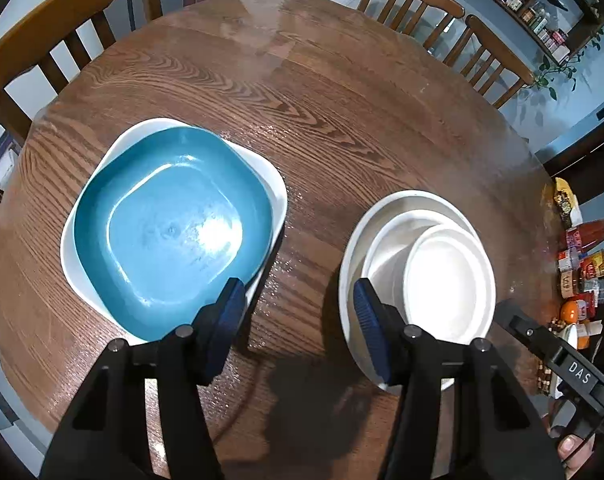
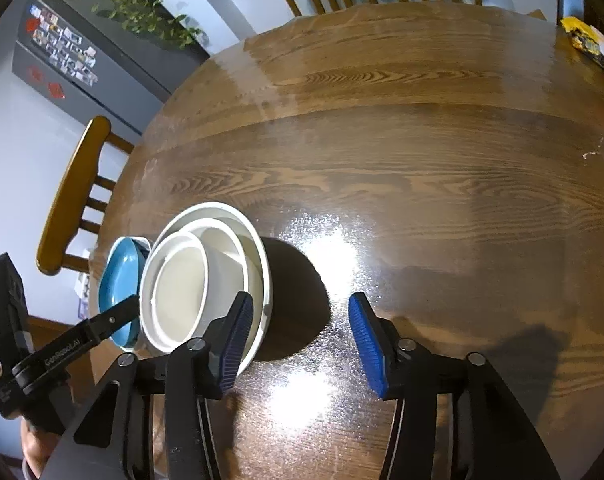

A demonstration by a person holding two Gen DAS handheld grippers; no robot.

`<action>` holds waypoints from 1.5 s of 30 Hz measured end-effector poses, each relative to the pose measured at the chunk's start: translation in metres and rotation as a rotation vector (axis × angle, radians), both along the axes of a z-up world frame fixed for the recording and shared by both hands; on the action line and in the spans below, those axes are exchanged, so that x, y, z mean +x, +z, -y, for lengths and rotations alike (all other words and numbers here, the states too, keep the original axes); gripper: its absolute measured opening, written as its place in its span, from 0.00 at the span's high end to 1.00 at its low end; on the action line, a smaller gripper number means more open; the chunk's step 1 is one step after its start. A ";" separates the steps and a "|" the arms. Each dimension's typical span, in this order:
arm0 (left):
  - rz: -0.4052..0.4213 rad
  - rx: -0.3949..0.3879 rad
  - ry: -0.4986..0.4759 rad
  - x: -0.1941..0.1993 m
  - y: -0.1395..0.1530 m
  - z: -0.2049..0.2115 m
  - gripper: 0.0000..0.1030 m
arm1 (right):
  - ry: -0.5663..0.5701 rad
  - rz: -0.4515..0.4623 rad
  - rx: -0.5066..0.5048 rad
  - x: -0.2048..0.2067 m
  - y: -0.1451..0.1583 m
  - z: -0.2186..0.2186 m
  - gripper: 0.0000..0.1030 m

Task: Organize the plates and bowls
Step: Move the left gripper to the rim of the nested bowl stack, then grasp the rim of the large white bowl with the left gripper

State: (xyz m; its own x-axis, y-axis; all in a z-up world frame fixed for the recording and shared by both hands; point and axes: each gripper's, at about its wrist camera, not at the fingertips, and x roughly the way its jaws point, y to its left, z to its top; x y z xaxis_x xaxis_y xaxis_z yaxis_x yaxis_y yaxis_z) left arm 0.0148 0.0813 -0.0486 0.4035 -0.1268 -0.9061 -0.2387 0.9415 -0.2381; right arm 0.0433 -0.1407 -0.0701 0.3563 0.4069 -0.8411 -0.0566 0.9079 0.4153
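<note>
Partly hidden: white plate (image 1: 271, 176) under blue plate (image 1: 169, 232); nested white bowls (image 2: 205, 276) overlap; both hand-held grippers (image 1: 297, 320) (image 2: 299, 340) wide, empty.

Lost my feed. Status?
Both grippers open, empty. Teal plate on white plate; bowls nested. Nothing in the way.

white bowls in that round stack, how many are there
3, nested on the wooden table: the large outer bowl, the middle bowl inside it, and the small bowl innermost, off-centre. Any thinner dish beneath could be hidden.
</note>
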 end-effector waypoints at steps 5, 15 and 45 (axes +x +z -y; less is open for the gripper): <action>-0.017 0.008 -0.005 0.005 -0.003 0.003 0.49 | 0.011 -0.009 -0.023 0.004 -0.003 -0.003 0.58; -0.039 0.041 -0.051 0.014 -0.010 0.015 0.64 | 0.041 -0.050 -0.013 0.011 -0.015 -0.013 0.65; 0.040 0.168 -0.149 0.011 -0.009 0.047 0.97 | 0.026 -0.035 0.053 0.006 -0.014 -0.015 0.81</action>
